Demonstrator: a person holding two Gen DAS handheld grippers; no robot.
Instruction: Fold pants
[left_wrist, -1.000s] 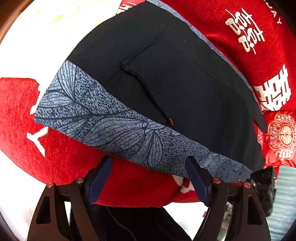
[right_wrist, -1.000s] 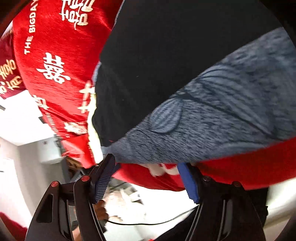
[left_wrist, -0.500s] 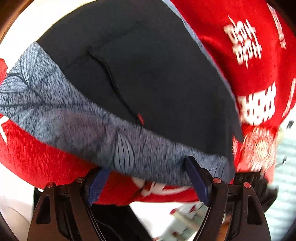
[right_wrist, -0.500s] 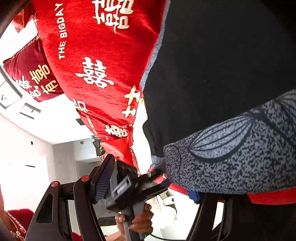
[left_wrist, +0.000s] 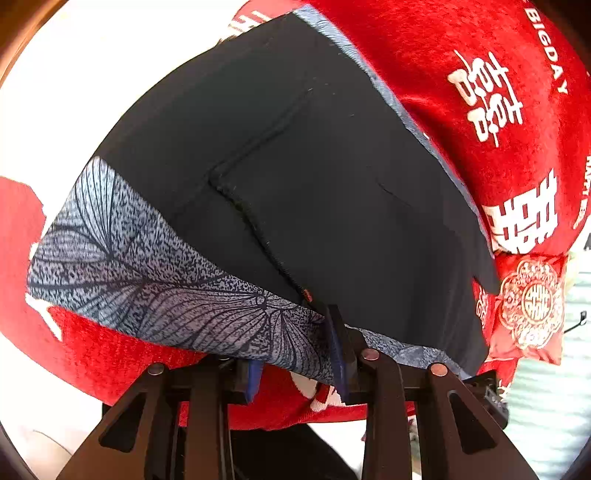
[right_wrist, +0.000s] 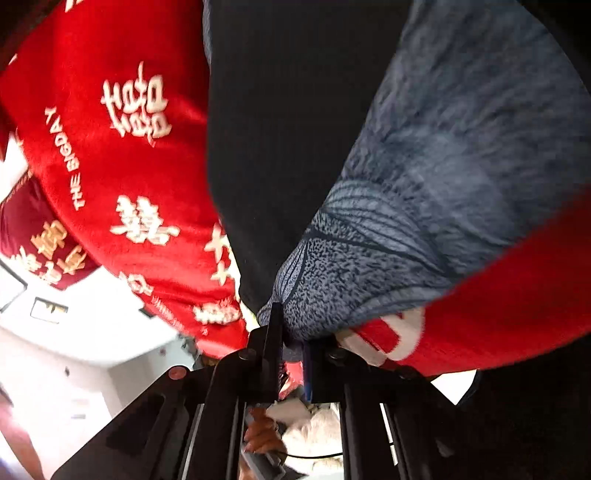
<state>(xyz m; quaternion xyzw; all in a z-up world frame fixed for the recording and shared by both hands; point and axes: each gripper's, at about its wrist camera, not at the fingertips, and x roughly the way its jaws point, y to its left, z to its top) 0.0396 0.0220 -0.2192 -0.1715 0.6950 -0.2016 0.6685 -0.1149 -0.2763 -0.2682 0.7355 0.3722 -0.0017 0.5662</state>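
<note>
Pants (left_wrist: 295, 177) lay flat across red blanket (left_wrist: 480, 55) near its front edge, looked soft, light, floppy; left gripper (left_wrist: 295, 365) and right gripper (right_wrist: 291, 343) both clenched on patterned waistband (left_wrist: 166, 288), best hold.

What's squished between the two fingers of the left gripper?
The pants' grey leaf-print waistband. The left gripper is shut on its edge, as the left wrist view shows. Red blanket lies underneath.
</note>
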